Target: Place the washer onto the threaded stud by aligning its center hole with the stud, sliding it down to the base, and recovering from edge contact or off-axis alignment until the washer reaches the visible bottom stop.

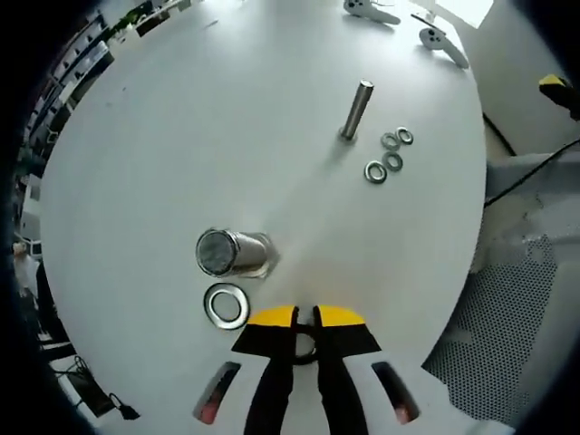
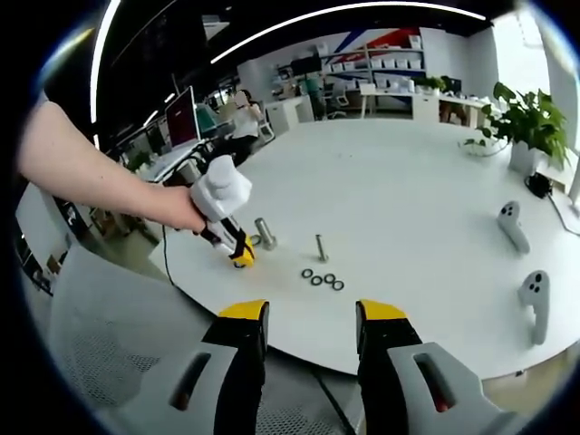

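A thick threaded stud [image 1: 234,252] stands on the white table [image 1: 181,136], seen almost end-on. A large washer [image 1: 227,305] lies flat just beside its base. My left gripper [image 1: 306,317] sits right of that washer, jaws nearly together on a dark ring-shaped washer [image 1: 306,352] of which only an edge shows. In the right gripper view a person's hand holds the left gripper [image 2: 239,252] down at the table beside the thick stud [image 2: 265,233]. My right gripper [image 2: 311,319] hangs open, off the table's near edge, holding nothing.
A thinner stud [image 1: 356,111] stands farther off with several small washers [image 1: 390,154] beside it, also seen as the thin stud [image 2: 321,246] and the washer row [image 2: 322,279]. Two white controllers [image 2: 512,225] lie at the table's right. A mesh chair [image 2: 100,344] is below the right gripper.
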A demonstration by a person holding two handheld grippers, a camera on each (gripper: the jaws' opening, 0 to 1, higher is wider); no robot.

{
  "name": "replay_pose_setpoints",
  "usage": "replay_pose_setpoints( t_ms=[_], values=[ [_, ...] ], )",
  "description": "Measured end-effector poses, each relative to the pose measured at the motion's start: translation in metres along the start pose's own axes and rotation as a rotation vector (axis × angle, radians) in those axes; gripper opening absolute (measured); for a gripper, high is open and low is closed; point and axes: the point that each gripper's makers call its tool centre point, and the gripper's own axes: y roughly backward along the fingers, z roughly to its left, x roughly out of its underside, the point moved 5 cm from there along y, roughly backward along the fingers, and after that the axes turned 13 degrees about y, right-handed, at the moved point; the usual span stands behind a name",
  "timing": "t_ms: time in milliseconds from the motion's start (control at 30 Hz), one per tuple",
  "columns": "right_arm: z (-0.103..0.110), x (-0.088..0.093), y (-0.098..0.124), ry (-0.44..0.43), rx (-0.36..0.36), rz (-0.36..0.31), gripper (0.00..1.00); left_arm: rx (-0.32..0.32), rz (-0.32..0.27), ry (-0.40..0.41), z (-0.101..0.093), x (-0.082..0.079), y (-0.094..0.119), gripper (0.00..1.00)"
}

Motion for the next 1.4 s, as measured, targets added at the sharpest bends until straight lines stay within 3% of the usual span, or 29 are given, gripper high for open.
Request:
replay_pose_setpoints(
  t_ms=[233,533,800,1167,1400],
  values=[
    [0.0,0.0,0.0,0.002,-0.001,0.006,0.4,0.003,0.011,-0.045,0.001,0.001,0.001,0.21],
    [-0.001,0.0,0.001,-0.005,0.004,-0.001,0.4,-0.029,0.024,-0.085,0.012,0.011,0.003,0.29],
    [-0.001,0.0,0.001,-0.009,0.007,-0.002,0.4,-0.033,0.024,-0.078,0.016,0.017,0.002,0.3],
    [-0.001,0.0,0.001,-0.01,0.005,-0.004,0.4,-0.033,-0.001,-0.008,0.02,0.021,0.003,0.28],
    [-0.001,0.0,0.001,-0.011,0.006,-0.004,0.4,-0.025,0.012,-0.059,0.018,0.023,0.003,0.29]
  ],
)
